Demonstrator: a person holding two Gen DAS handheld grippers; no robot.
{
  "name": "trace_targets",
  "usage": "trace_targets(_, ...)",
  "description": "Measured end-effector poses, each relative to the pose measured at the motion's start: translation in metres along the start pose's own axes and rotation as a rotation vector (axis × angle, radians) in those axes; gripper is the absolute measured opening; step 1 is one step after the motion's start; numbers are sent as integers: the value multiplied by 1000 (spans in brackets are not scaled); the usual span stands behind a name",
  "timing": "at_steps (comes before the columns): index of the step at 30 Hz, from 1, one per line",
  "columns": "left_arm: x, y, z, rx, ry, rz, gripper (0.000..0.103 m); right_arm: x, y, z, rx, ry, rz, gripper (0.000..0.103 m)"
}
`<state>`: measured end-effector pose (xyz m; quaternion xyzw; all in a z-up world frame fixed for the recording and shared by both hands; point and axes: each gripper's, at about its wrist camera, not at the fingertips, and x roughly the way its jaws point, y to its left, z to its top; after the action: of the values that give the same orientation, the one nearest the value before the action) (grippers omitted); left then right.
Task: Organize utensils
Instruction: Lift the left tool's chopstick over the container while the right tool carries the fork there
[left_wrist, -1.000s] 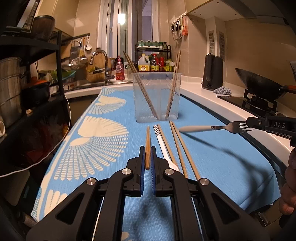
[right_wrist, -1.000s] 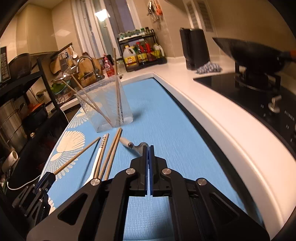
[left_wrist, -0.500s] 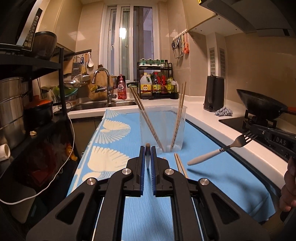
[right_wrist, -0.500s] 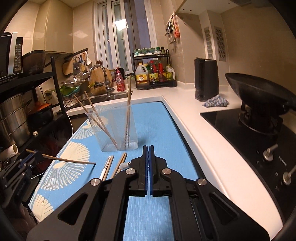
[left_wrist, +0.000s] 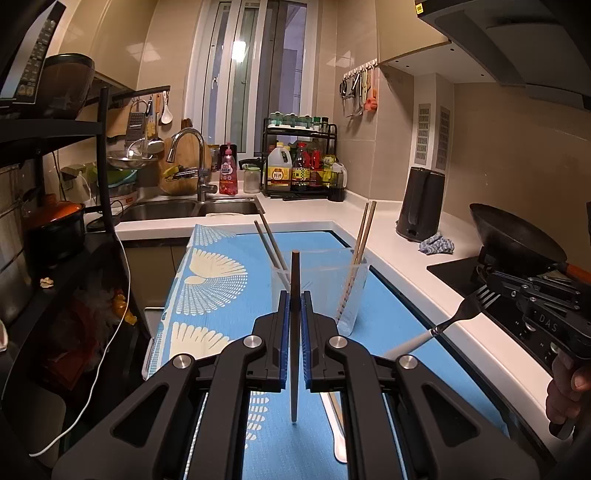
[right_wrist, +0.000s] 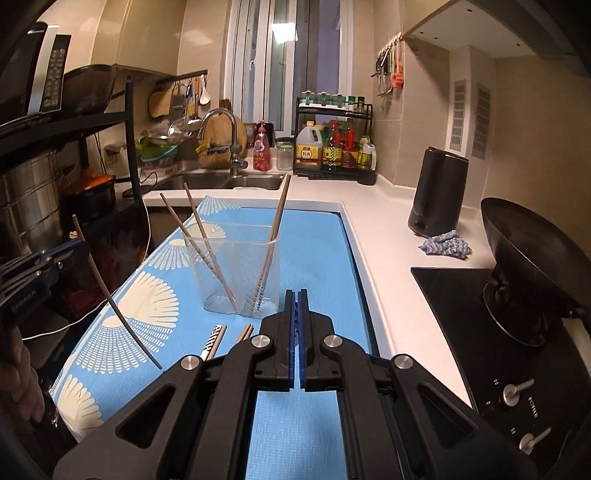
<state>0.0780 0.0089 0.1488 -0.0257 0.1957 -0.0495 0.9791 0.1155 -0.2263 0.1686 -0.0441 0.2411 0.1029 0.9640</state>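
Meanwhile left gripper (left_wrist: 294, 310) clamps a chopstick (left_wrist: 294, 332); right gripper (left_wrist: 496, 286) pinches a fork (left_wrist: 458, 317) above the blue mat (left_wrist: 391, 317).

From my right wrist view, my right tongs (right_wrist: 296, 295) hide the fork they carry: nothing of it shows past the shut tips. The loose utensils on the mat (right_wrist: 317, 236) are cut off behind my tongs' arms; only the striped handle (right_wrist: 214, 341) and a pair of chopstick ends (right_wrist: 245, 332) peek out. In my left wrist view, the single chopstick (left_wrist: 294, 332) blocks part of the clear cup (left_wrist: 351, 291). My right hand (left_wrist: 565, 398) runs off the frame's edge. Bottle labels on the rack (left_wrist: 301, 162) are too small to read.
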Motion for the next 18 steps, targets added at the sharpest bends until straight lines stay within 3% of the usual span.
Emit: trace_targets(18,10,-8,10,-4,55,-25,6,18,15,19,-67,37,7,1)
